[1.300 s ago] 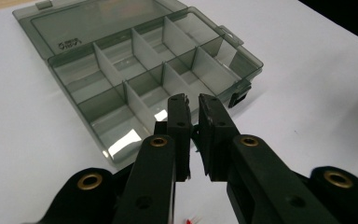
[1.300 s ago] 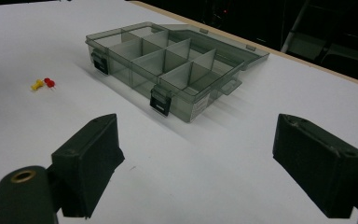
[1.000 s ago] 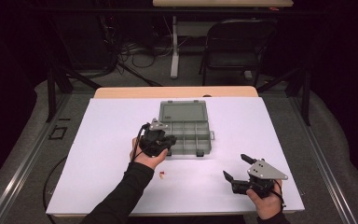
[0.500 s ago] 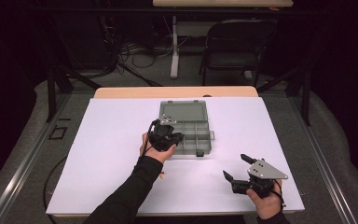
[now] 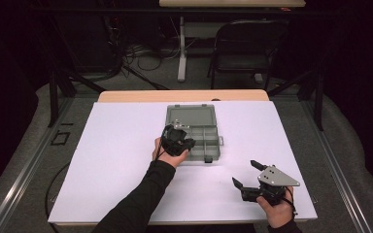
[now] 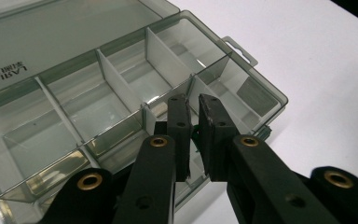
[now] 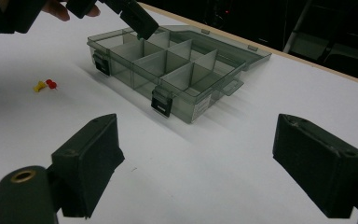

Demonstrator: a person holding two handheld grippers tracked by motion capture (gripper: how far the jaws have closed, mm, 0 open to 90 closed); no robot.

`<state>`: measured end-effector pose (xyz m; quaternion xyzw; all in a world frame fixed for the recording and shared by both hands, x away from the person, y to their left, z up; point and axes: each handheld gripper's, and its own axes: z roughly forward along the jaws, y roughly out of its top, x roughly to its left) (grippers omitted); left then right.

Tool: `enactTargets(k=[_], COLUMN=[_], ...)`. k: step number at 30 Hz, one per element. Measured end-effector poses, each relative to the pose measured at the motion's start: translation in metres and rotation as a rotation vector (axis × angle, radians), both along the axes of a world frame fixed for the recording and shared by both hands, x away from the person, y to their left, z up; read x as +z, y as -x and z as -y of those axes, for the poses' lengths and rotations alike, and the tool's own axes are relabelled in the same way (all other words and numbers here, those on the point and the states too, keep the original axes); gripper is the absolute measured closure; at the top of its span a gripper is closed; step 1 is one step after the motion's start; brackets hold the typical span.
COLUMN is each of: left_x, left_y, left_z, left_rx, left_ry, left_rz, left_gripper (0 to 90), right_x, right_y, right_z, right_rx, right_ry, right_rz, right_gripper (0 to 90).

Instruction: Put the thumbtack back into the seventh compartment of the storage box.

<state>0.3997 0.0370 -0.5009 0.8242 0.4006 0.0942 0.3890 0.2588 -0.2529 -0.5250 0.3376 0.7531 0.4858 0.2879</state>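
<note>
In the high view, the open compartment box (image 5: 196, 133) is seen on the white table (image 5: 107, 160), with the left gripper (image 5: 187, 144) held over its near-left corner and the right gripper (image 5: 245, 174), jaws spread and empty, well apart to its near right. In the left gripper view, something small and green (image 6: 196, 135) is pinched between nearly closed jaws above a near-row compartment of the box. In the right gripper view, a yellow pin (image 7: 39, 86) and a red pin (image 7: 51, 84) are seen lying left of the box.

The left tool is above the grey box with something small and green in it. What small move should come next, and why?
Probably open the left tool slightly to release the small green item. Its jaws pinch the item and the tips hang over an open compartment of the grey box, so it should fall inside.
</note>
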Motion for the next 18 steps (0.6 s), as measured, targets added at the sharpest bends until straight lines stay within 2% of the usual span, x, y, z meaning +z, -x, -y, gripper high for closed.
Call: enactTargets(k=[18], left_x=[-0.011], left_y=[-0.004], left_z=[0.007], left_rx=[-0.009], left_ry=[-0.033], left_rz=[-0.029], left_gripper=[83.4], right_x=[0.000], right_y=[0.000], right_z=[0.000], right_rx=[0.004], right_ry=[0.004], right_rz=[-0.002], right_gripper=[14.4])
